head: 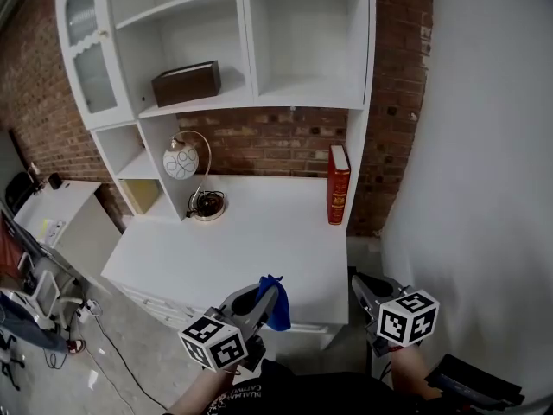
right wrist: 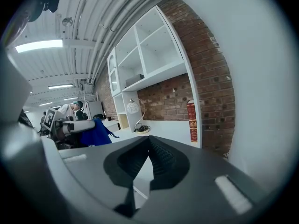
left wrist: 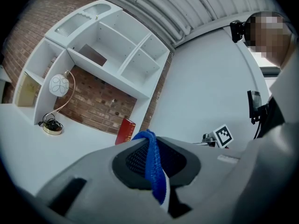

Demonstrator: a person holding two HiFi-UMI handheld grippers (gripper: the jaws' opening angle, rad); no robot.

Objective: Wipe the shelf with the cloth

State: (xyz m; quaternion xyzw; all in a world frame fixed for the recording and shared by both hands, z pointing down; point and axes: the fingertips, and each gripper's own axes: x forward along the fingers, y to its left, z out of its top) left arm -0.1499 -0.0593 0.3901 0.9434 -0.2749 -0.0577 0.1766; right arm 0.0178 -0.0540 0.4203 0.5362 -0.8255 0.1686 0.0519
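The blue cloth [left wrist: 154, 167] sat pinched between the clenched fingers of the left gripper [head: 263, 299], one fold bunched above their tips and the rest hanging below, probably to leave a loose pad for wiping. Well ahead of those fingers stood the white shelf [head: 251, 102] above the tabletop [head: 259, 232], not yet touched. The right gripper [head: 365, 290] hung alongside, fingers pressed together on nothing, seemingly kept clear, with the red book [head: 338, 182] far beyond them.

Left gripper [head: 262, 294] pinches the cloth [head: 279, 308]; right gripper [head: 363, 290] jaws meet, empty.
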